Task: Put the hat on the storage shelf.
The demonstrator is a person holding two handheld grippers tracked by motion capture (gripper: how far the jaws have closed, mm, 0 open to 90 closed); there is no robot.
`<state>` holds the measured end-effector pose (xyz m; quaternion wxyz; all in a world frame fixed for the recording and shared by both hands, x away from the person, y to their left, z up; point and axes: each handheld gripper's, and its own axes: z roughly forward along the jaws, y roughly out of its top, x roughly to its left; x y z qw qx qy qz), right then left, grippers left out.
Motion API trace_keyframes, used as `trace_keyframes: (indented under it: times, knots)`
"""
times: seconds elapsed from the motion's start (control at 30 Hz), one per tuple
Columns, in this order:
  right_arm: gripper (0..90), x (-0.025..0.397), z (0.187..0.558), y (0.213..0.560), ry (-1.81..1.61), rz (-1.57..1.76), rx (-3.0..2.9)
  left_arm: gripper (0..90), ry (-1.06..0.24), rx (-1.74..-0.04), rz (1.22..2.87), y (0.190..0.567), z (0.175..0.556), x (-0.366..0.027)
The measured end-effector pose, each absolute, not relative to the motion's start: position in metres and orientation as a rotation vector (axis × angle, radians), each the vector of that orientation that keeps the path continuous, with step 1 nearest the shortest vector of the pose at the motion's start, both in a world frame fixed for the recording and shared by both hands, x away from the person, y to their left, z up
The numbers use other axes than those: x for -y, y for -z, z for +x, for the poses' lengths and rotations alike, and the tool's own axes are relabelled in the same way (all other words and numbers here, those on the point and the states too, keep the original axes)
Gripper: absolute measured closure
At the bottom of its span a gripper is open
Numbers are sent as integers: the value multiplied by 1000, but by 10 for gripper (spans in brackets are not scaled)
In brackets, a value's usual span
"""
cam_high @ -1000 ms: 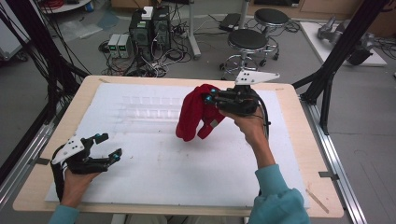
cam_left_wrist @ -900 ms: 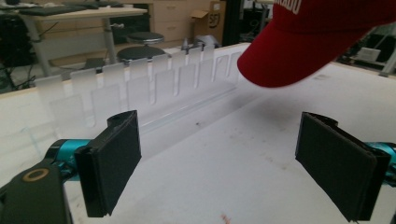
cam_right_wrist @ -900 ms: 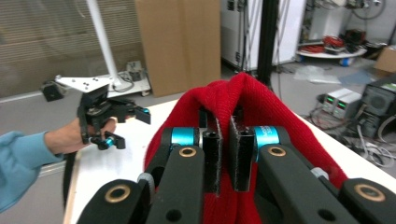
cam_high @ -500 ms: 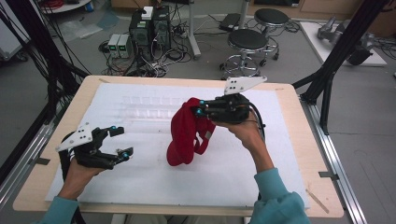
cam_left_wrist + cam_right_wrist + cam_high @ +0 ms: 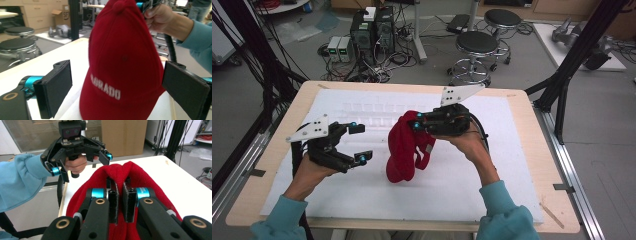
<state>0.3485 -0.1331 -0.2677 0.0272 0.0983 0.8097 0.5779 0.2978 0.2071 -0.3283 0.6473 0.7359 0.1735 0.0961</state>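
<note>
A: Start at the right gripper (image 5: pixel 119 202). Its fingers (image 5: pixel 113 200) are pressed together on a fold of the red cap (image 5: pixel 404 147), pinching the fabric near the crown, so the cap hangs below them over the middle of the desk (image 5: pixel 522 135).

B: And the other one?

A: The left gripper (image 5: pixel 357 142) has its fingers (image 5: pixel 53 87) spread wide, nothing between them yet. In the left gripper view the cap (image 5: pixel 120 62) sits right between the two pads, white lettering facing the camera, but touching neither.

B: What changed?

A: A second ago the left gripper lay low near the desk's left edge, well apart from the cap. It has since risen and swung in, and now stands just beside the hanging cloth. The right hand (image 5: pixel 467 145) has also carried the cap leftwards and let it hang longer, towards the incoming gripper.

B: So a handover, or a two-handed hold?

A: My reading is a second grip: the open fingers are lined up on the cap's lower part, likely the front panel or brim. Closing there would let both grippers spread or turn it.

B: Any risk?

A: The cap dangles loose from one pinch, so it may swing as the left fingers close
</note>
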Motion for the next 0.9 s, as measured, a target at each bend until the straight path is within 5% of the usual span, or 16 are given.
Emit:
trace_keyframes:
  times: [0.9]
  knots:
    - [858, 123, 349, 272, -1761, 227, -2563, 103, -146, -331, 1772, 320, 320, -141]
